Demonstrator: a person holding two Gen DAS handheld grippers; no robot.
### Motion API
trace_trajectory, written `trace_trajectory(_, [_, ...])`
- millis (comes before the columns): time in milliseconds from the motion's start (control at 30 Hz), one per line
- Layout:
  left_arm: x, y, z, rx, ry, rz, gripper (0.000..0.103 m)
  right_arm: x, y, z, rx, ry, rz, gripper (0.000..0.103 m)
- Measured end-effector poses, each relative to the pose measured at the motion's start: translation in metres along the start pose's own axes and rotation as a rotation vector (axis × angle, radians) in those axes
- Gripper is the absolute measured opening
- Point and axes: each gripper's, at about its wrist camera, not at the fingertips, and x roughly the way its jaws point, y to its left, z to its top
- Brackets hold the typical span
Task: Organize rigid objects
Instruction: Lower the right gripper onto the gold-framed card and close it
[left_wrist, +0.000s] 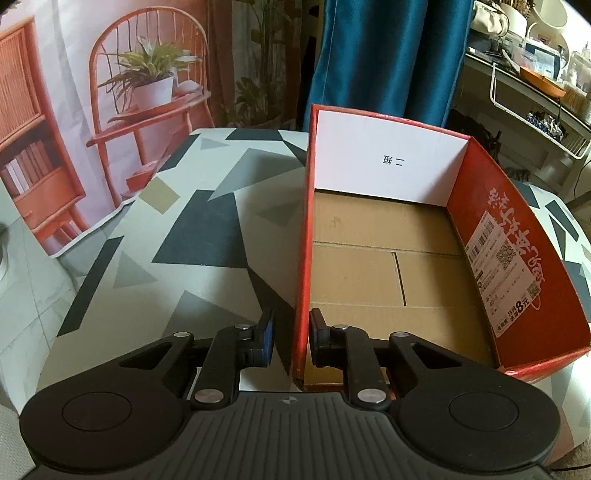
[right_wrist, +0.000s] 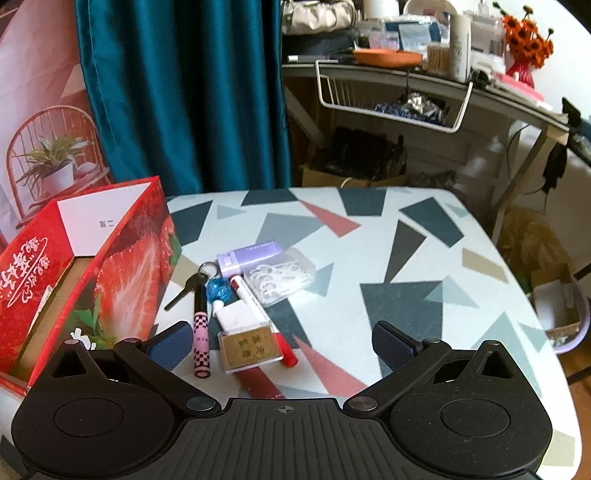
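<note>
Left gripper (left_wrist: 291, 341) is clamped on the red box's (left_wrist: 517, 236) left wall (box empty). Right gripper (right_wrist: 284, 343) hangs released over the pens (right_wrist: 201, 332), key (right_wrist: 184, 290) and cases (right_wrist: 251, 345) on the bench (right_wrist: 406, 258).

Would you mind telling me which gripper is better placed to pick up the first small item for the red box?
Right. The right gripper is open over the small items, the pink checkered pen nearest. The left gripper is clamped on the red box's wall.
</note>
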Motion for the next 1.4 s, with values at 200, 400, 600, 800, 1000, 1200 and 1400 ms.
trace_trajectory(200, [0.003, 0.0, 0.001, -0.004, 0.02, 0.001, 0.02, 0.009, 0.001, -0.001, -0.045, 0.025, -0.03, 0.102])
trace_trajectory(400, [0.006, 0.001, 0.002, -0.012, 0.042, 0.004, 0.02, 0.033, -0.005, -0.01, -0.066, 0.098, -0.051, 0.098])
trace_trajectory(600, [0.01, 0.002, 0.003, -0.026, 0.064, 0.005, 0.02, 0.056, -0.012, -0.028, -0.067, 0.182, -0.044, 0.084])
trace_trajectory(800, [0.011, 0.002, 0.004, -0.028, 0.071, 0.009, 0.02, 0.073, -0.009, -0.036, -0.092, 0.224, 0.005, 0.064])
trace_trajectory(1000, [0.011, 0.003, 0.004, -0.032, 0.074, 0.008, 0.02, 0.079, 0.002, -0.024, -0.143, 0.167, 0.051, 0.07])
trace_trajectory(1200, [0.011, 0.003, 0.004, -0.031, 0.074, 0.008, 0.02, 0.096, 0.011, -0.012, -0.191, 0.141, 0.089, 0.077])
trace_trajectory(1400, [0.01, 0.003, 0.003, -0.024, 0.076, 0.012, 0.02, 0.112, 0.022, -0.012, -0.204, 0.178, 0.109, 0.075])
